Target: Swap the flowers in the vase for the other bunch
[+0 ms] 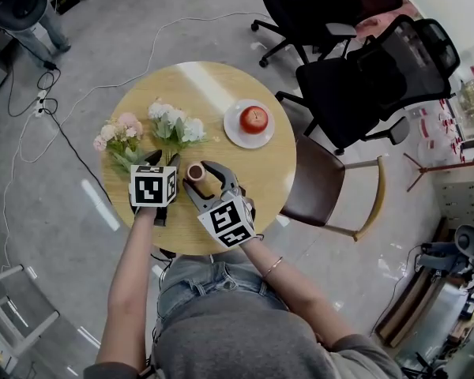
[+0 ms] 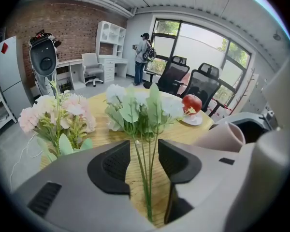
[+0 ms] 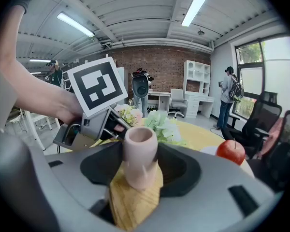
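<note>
On the round light-wood surface [image 1: 249, 172], the small matte pink ceramic vase [image 1: 196, 171] stands upright just toward 6 o'clock from the centre, mouth up. The right gripper [image 1: 199, 177] is closed on it, and the right gripper view shows its dark fingers [image 3: 180, 170] pressing the vase's sides. The bunch of white artificial flowers with pale green leaves [image 1: 175, 125] lies at about 11 o'clock, its blooms pointing away from the person. Its thin green stems [image 2: 145, 178] run back between the fingers [image 2: 113, 166] of the left gripper [image 1: 162, 161]. These fingers stand wide, with a gap on each side of the stems, so they do not press them. The bunch of pink artificial flowers [image 1: 120, 135] lies at 9 to 10 o'clock, just beside the white bunch. A white round plate [image 1: 231, 133] at 2 o'clock carries a red apple [image 1: 253, 119], well apart from both grippers.
</note>
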